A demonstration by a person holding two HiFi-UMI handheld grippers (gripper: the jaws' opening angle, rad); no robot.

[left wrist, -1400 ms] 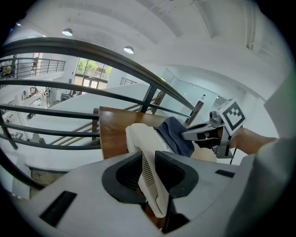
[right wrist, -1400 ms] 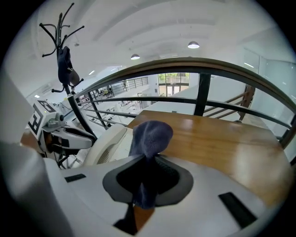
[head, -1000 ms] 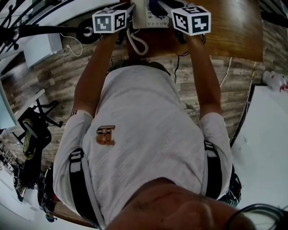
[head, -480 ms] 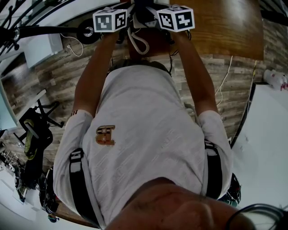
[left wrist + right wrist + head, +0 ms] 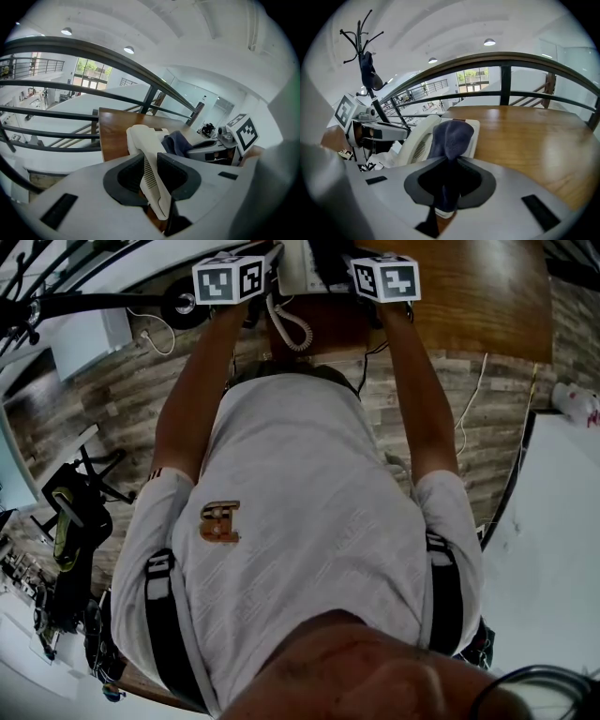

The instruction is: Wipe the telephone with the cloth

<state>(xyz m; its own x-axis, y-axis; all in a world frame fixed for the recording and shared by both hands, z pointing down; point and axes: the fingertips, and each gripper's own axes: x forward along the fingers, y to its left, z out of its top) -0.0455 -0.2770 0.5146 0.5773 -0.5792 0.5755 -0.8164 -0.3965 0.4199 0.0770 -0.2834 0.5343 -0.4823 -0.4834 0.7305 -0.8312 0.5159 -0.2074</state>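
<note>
The left gripper (image 5: 151, 180) has its fingers (image 5: 176, 176) closed tight on the white handset (image 5: 145, 145). The handset runs right between the fingers and sticks out past them. The right gripper (image 5: 449, 180) has its fingers (image 5: 476, 180) closed on the dark blue cloth (image 5: 451, 136). The cloth is pinched in the middle and puffs up just in front of the fingers.

The telephone (image 5: 472, 133) sits on the brown desk (image 5: 525, 136), just past the tips of both pairs of fingers. The cloth touches its white body. The handset is just to the left of the right fingers. The wiping looks to be under way.

Here is what could go wrong. The handset is smooth and thin, so it may slip out of the left fingers if they twist or let up. The curly cord (image 5: 289, 329) hangs off the desk, and a hard pull on the handset may drag the telephone along. A strong push with the cloth may slide the telephone too. Only a small part of the cloth is pinched, so a rough rub may tug it free.
</note>
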